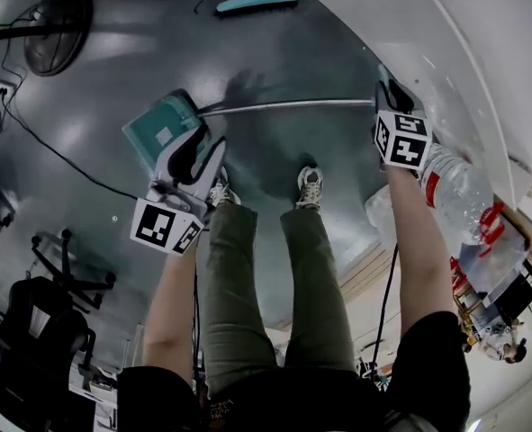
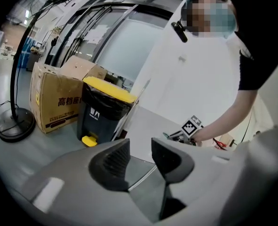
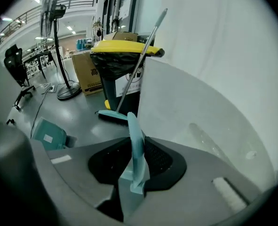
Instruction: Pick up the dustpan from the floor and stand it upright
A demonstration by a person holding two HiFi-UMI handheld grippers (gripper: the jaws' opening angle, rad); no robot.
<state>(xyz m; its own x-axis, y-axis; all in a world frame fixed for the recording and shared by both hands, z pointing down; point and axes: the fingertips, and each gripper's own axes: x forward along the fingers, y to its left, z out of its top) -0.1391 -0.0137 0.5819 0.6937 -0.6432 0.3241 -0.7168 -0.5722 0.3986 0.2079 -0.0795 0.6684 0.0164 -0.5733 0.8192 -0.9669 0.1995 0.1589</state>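
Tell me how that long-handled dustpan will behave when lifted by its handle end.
The dustpan will probably swing, since its teal pan sits at the far end of a long thin handle from the right tool. It looks like light plastic, so likely easy to lift. Stood upright, it may tip easily.

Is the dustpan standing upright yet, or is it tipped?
Tipped. Its handle runs sideways from the pan, low by the floor, to the right gripper, shut on the handle's teal end.

cardboard box point(image 2: 54, 98) printed 高档座 (further characters cut off), bin point(image 2: 103, 114) label illegible
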